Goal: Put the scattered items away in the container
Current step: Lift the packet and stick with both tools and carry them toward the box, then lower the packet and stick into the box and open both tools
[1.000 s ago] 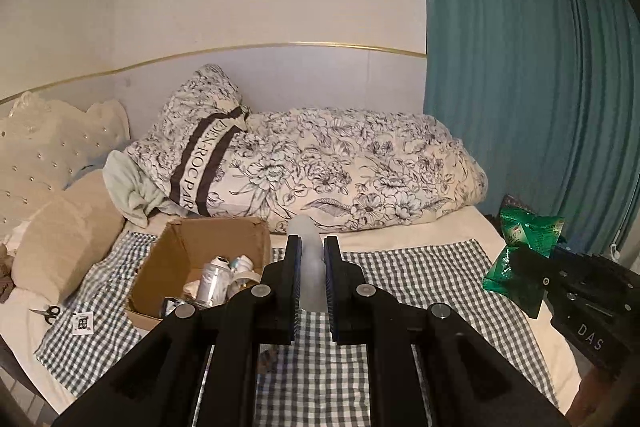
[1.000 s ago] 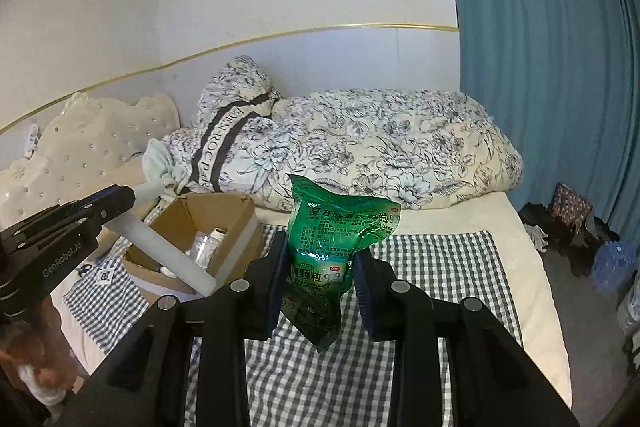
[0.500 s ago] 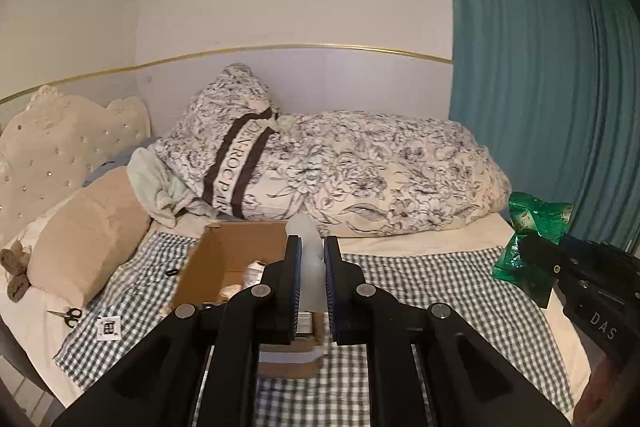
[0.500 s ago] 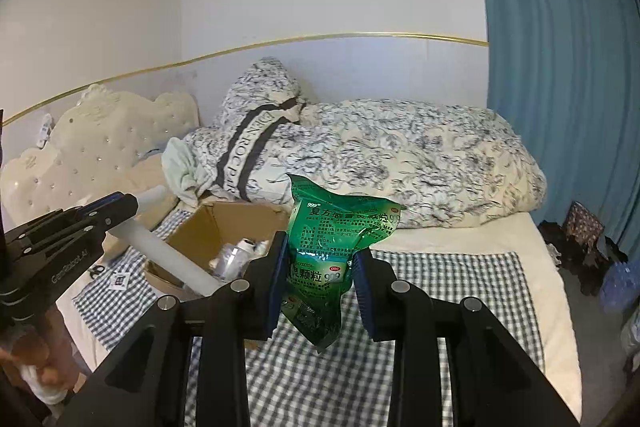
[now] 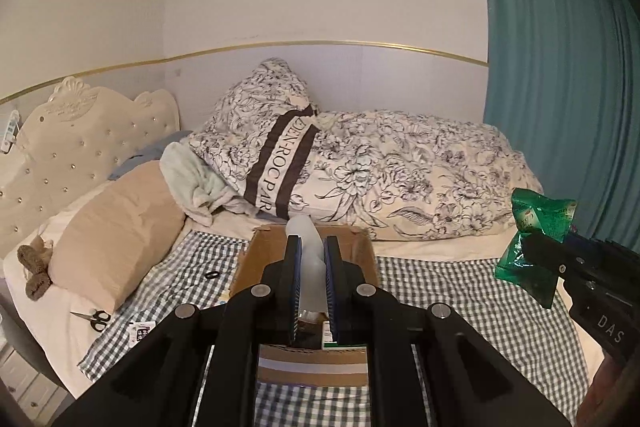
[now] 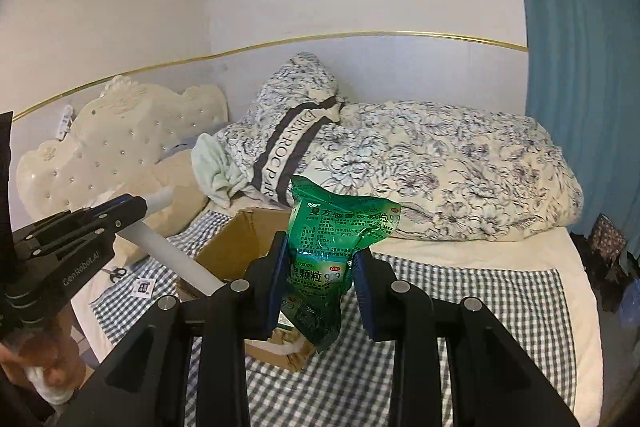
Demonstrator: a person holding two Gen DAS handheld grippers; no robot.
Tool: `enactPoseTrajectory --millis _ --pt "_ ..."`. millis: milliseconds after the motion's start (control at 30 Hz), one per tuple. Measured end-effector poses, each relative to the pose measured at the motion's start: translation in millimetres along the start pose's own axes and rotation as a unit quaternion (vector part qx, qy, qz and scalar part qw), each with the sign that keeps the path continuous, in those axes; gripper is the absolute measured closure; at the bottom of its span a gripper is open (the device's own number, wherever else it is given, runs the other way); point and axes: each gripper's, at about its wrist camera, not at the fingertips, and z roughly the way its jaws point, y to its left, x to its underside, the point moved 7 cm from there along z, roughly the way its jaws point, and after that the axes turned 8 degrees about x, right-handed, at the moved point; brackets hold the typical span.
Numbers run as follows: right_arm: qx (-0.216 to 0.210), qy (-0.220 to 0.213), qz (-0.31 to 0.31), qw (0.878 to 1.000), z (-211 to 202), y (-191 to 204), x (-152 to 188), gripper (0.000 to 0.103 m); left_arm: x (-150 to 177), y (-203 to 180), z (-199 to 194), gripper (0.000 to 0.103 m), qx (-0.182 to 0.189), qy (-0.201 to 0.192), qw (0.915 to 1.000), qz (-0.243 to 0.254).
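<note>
My left gripper (image 5: 311, 247) is shut on a white tube (image 5: 309, 259) and holds it over the open cardboard box (image 5: 360, 247) on the checked cloth. In the right wrist view the tube (image 6: 176, 259) slants from the left gripper (image 6: 132, 209) down toward the box (image 6: 228, 247). My right gripper (image 6: 320, 259) is shut on a green medicine pouch (image 6: 336, 227), held in the air to the right of the box. The pouch also shows at the right of the left wrist view (image 5: 536, 239), in the right gripper (image 5: 532, 247).
A checked cloth (image 5: 460, 287) covers the bed. Scissors (image 5: 94, 319), a small tag (image 5: 140, 331) and a black ring (image 5: 211, 274) lie left of the box. A beige pillow (image 5: 116, 231), a floral duvet (image 5: 400, 171) and a teal curtain (image 5: 560, 107) surround the area.
The left gripper has moved with the tube from right of the box to over it. The right gripper has moved a little toward the box with the pouch.
</note>
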Motion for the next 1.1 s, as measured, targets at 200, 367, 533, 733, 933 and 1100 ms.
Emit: enactPoseTrajectory --millis 200,367,533,733,933,1100 --pt "-0.008 0.013 -0.009 1.0 28 15 0 0.073 2 17 24 0.093 -0.005 0.012 0.9999 -0.002" --pt "-0.013 0.03 -0.015 0.999 59 24 6 0.073 10 31 54 0.092 -0.01 0.032 0.9994 -0.002" --pt "-0.019 0.051 -0.022 0.998 96 33 14 0.073 20 41 84 0.092 -0.016 0.049 0.9986 -0.005" --pt "-0.028 0.074 -0.029 0.996 136 47 21 0.073 33 57 121 0.092 -0.023 0.072 0.9971 -0.009" --pt "-0.041 0.099 -0.046 0.993 176 69 34 0.073 49 74 157 0.092 -0.031 0.099 0.9945 -0.017" --pt "-0.052 0.121 -0.06 0.989 208 86 48 0.073 63 86 184 0.092 -0.031 0.121 0.9918 -0.026"
